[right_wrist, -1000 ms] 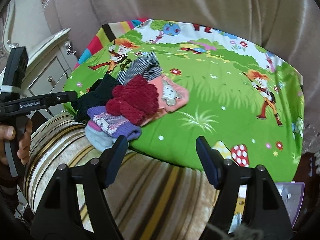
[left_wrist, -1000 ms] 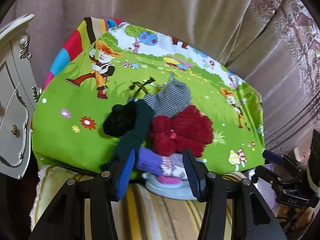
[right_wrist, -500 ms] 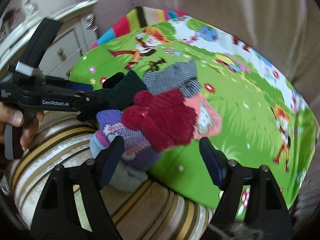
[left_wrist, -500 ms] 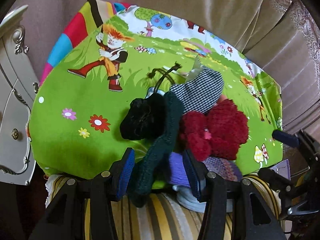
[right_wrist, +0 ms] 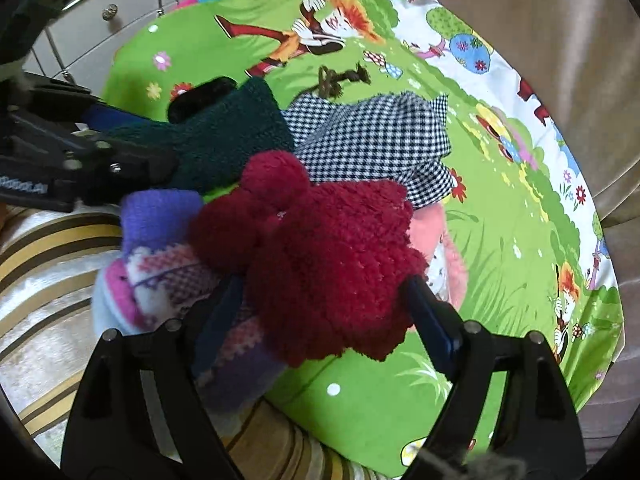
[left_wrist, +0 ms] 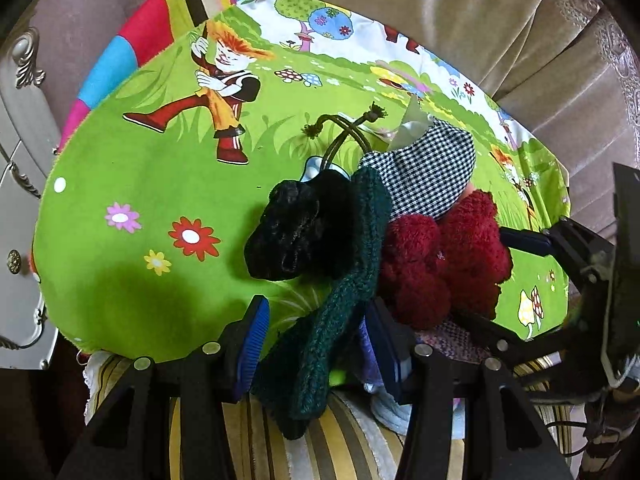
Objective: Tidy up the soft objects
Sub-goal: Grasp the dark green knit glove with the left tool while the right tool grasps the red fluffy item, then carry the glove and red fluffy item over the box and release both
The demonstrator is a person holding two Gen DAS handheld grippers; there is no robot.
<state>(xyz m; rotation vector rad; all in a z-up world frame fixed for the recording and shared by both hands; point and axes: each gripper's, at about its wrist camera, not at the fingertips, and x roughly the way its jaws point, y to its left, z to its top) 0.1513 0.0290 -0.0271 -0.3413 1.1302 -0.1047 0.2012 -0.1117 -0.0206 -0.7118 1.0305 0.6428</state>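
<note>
Crowding the near edge of a cartoon-printed green cloth (left_wrist: 132, 184), a heap of soft knits overlaps. The left hand-held gripper (left_wrist: 320, 344) stands open astride a ribbed dark green knit (left_wrist: 352, 280); the right hand-held gripper (right_wrist: 328, 312) gapes around a fuzzy maroon pom-pom hat (right_wrist: 328, 248). Checked fabric (right_wrist: 372, 144) and a purple patterned knit (right_wrist: 160, 240) press alongside.

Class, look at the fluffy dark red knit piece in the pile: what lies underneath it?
Under the dark red knit piece show a purple patterned knit, a pink item and part of a checked fabric. How far each reaches beneath it is hidden.
</note>
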